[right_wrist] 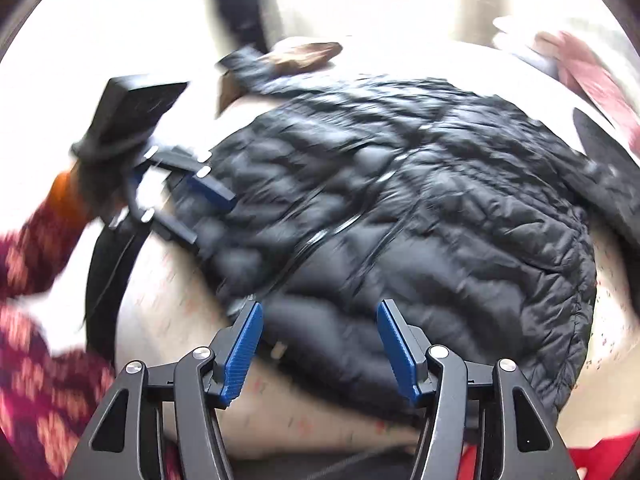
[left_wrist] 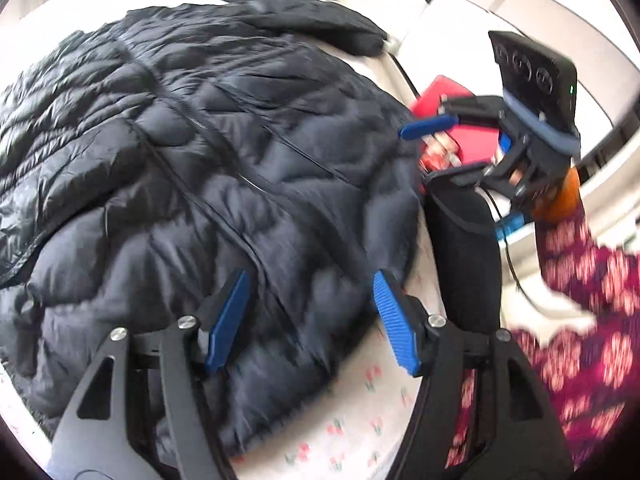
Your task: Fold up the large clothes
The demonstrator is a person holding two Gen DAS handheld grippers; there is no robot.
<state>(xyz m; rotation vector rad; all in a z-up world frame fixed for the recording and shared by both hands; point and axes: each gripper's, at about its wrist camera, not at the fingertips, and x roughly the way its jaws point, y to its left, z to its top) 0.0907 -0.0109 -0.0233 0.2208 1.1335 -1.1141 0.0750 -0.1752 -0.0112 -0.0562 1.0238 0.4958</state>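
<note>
Both tongs, left gripper [left_wrist: 312, 320] & right gripper [right_wrist: 320, 344], gape empty over the puffy jacket [left_wrist: 200, 160] (mid-fold, I think), so next grab its edge.

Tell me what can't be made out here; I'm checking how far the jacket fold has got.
- Black puffer jacket: its near hem is covered by the left gripper in the left wrist view.
- Jacket collar: motion-blurred in the right wrist view.
- Red object behind the right gripper: partly hidden, unidentifiable.
- Floral bedsheet: pattern smeared.

Left gripper [left_wrist: 310, 320] – right gripper [right_wrist: 320, 350] – both agape
</note>
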